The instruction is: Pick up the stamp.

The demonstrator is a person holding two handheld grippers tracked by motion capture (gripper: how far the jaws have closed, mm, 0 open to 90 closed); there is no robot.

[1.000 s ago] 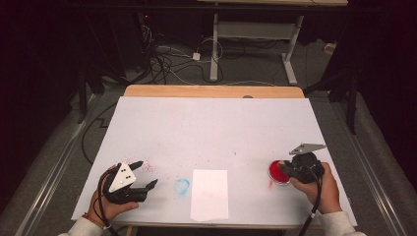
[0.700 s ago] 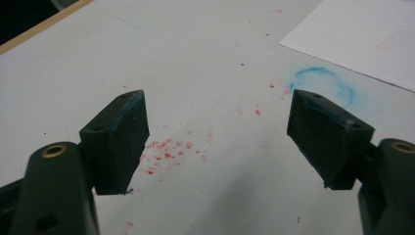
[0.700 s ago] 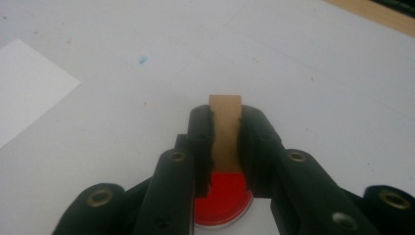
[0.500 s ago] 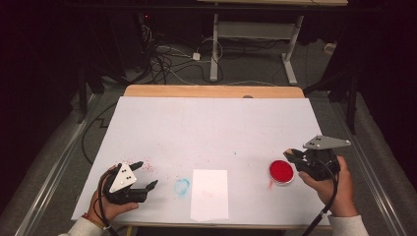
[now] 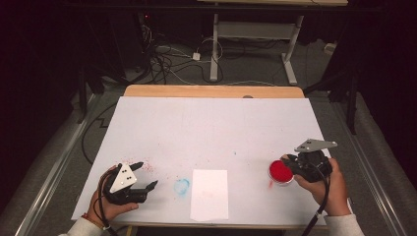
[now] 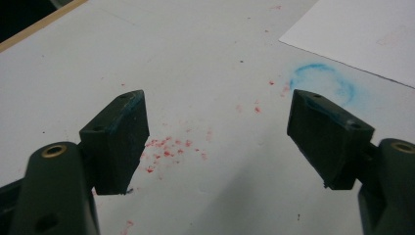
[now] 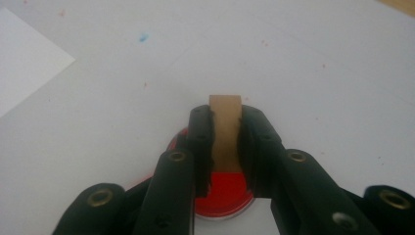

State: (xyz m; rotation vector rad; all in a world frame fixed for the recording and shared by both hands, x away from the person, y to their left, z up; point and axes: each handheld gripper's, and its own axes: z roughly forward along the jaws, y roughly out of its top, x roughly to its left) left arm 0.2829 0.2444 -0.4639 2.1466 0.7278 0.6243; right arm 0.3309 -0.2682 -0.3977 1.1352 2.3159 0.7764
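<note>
The right gripper (image 5: 290, 164) sits at about 4 o'clock on the table (image 5: 211, 128), held in the right hand (image 5: 330, 189). In the right gripper view its jaws are clamped narrow on a small tan block (image 7: 225, 128), which stands upright between the pads and pokes out past their tips. Directly under the block lies a round red pad (image 7: 226, 195); whether the block touches it I cannot tell. From the high view the red pad (image 5: 280, 171) is just at the gripper's 9 o'clock side.

The left gripper (image 5: 145, 175) rests at about 8 o'clock on the table in the left hand (image 5: 109, 201). Its jaws stand wide with nothing between them. In the left gripper view, red specks (image 6: 169, 149) dot the white surface between the jaws, and a faint blue ring (image 6: 322, 83) lies just beyond the right-hand jaw.

A white sheet (image 5: 210, 194) lies near the front edge at 6 o'clock, with the blue ring (image 5: 181, 186) just at its 9 o'clock side. The sheet is well apart from the red pad.
</note>
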